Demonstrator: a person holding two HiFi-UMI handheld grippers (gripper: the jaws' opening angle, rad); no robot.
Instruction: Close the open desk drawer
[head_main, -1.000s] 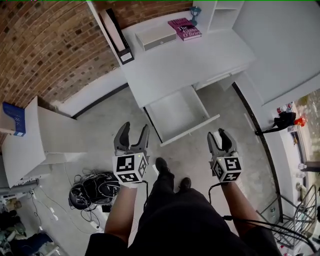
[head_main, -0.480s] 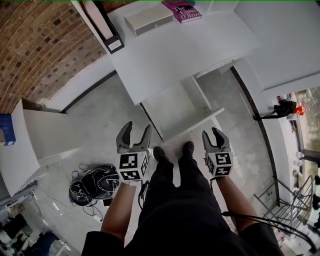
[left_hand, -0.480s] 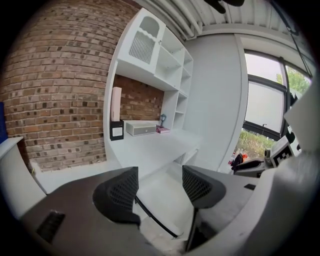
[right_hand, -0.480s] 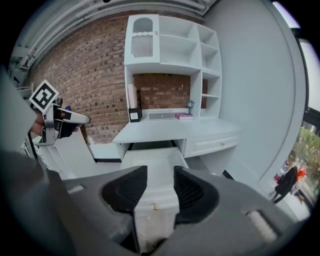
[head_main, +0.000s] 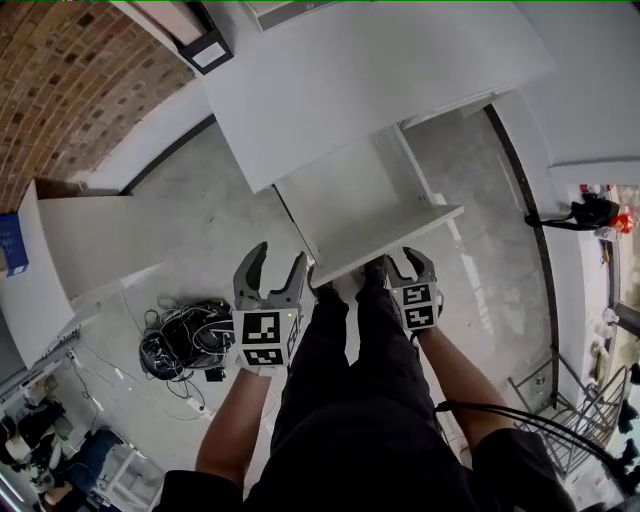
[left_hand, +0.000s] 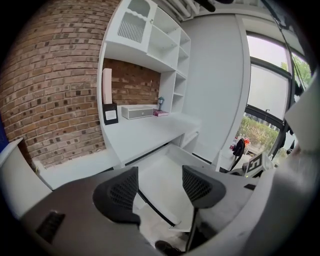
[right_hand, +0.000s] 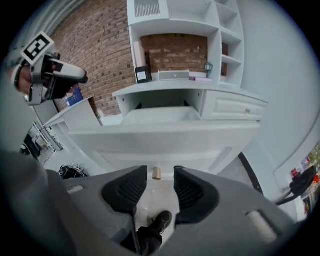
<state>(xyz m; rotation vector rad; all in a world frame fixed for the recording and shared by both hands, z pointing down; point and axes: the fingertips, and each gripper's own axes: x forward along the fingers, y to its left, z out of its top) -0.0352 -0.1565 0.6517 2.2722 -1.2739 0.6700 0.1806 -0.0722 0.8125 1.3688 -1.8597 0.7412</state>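
A: Well, open floor (head_main: 220, 230) left of the drawer (head_main: 350, 200); front panel's edge just ahead of both grippers, shoes (head_main: 375, 268) close by it

B: Pulled out from under the white desk (head_main: 380, 80), then?

A: Yes. White, shallow, bare inside. Small brass-coloured knob (right_hand: 156, 173) on the front, seen between the spread jaws of the right gripper (head_main: 408, 262), not touched. Left gripper (head_main: 277, 256) spread too, pinching nothing

B: Any writing?

A: White card in a black holder (head_main: 207, 52) on the desk, print too small to read
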